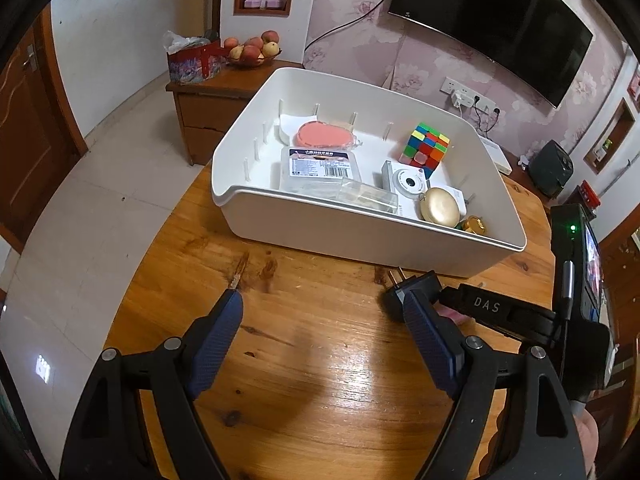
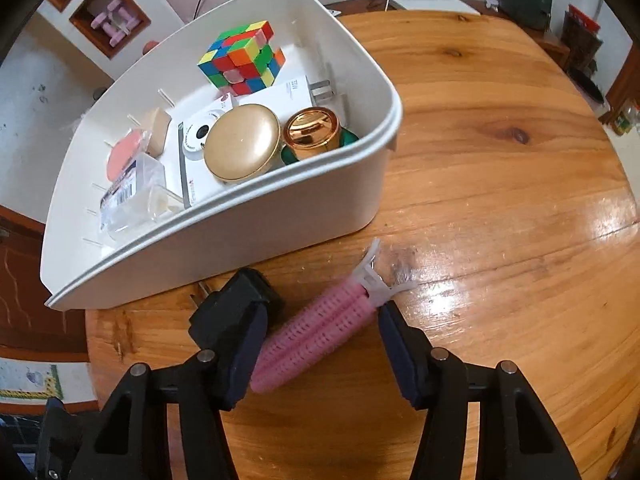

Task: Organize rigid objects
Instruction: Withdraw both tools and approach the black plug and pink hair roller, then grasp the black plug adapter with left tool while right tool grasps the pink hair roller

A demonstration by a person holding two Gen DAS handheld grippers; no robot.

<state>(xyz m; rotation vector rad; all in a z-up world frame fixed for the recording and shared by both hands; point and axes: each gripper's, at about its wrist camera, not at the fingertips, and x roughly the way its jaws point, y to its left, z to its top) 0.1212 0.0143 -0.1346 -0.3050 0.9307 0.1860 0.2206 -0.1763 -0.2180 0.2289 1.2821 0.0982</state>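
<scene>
A white bin (image 1: 360, 236) (image 2: 224, 248) stands on the round wooden table. It holds a Rubik's cube (image 1: 426, 146) (image 2: 242, 58), a gold compact (image 1: 439, 207) (image 2: 242, 142), a gold-lidded jar (image 2: 312, 132), a white camera (image 1: 404, 182), a clear box (image 1: 320, 168) and a pink puff (image 1: 325, 135). A pink hair-roller clip (image 2: 320, 330) lies on the table between the open fingers of my right gripper (image 2: 320, 320). A black plug adapter (image 2: 234, 304) (image 1: 416, 284) lies just left of it, against the left finger. My left gripper (image 1: 322, 312) is open and empty over bare table.
The right gripper's body (image 1: 520, 312) reaches in at the right of the left wrist view. A side cabinet with a fruit bowl (image 1: 252, 52) stands behind the table. A wall TV (image 1: 496, 16) hangs behind.
</scene>
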